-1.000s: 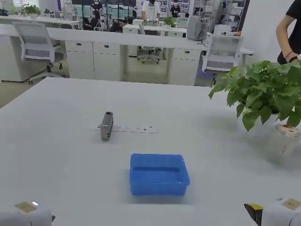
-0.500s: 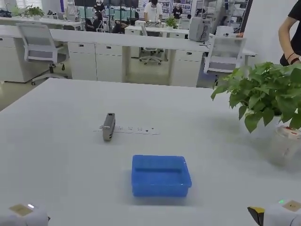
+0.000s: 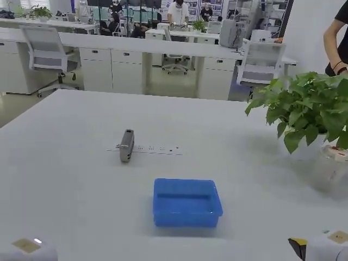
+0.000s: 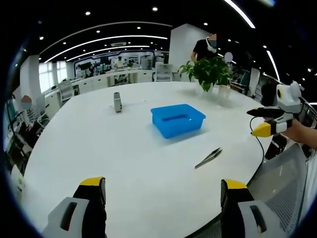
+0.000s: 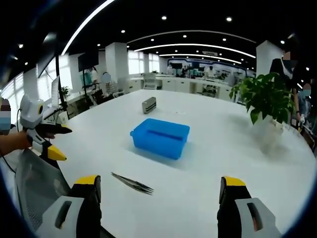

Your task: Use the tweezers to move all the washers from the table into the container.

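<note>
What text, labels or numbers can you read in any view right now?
None readable.
Left tan sticker, head view bottom corner: too small to read.
Right tan sticker: too small to read.
Background posters: blurred.
Blue container: no marking seen.

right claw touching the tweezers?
Apart. The left gripper view shows the right claw, open, held up near the edge of the table, with a clear stretch of bare surface between it and the tweezers.
</note>
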The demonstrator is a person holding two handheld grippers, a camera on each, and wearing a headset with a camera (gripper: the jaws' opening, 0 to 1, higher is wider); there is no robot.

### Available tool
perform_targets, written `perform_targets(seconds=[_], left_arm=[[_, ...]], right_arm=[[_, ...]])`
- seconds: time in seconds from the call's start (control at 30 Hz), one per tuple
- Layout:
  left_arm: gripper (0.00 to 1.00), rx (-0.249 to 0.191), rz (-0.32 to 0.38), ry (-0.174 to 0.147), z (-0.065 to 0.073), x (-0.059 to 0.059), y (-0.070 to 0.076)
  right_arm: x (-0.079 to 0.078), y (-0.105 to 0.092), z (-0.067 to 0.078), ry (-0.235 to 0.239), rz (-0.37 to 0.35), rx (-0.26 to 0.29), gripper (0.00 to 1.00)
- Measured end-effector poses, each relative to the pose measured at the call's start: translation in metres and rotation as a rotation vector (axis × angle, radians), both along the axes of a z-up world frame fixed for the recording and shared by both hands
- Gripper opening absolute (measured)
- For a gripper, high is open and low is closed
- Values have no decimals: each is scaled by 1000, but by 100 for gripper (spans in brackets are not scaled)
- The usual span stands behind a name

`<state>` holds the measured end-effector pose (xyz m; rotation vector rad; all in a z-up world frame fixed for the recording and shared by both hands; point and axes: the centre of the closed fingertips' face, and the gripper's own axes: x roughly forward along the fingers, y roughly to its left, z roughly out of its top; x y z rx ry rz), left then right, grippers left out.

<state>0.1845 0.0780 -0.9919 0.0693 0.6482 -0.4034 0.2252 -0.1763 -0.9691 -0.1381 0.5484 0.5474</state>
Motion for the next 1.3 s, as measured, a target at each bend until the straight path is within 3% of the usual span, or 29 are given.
perform_targets(seconds=[0.4,1.3], left_arm=[[99,10,-16,-1,2,-3,-7],[99,16,-4,16,-1,-10,-5]], right_arm=[[0,-4,0,-2,-5,-3,99],[-7,0,-13,32,29,-43,99]])
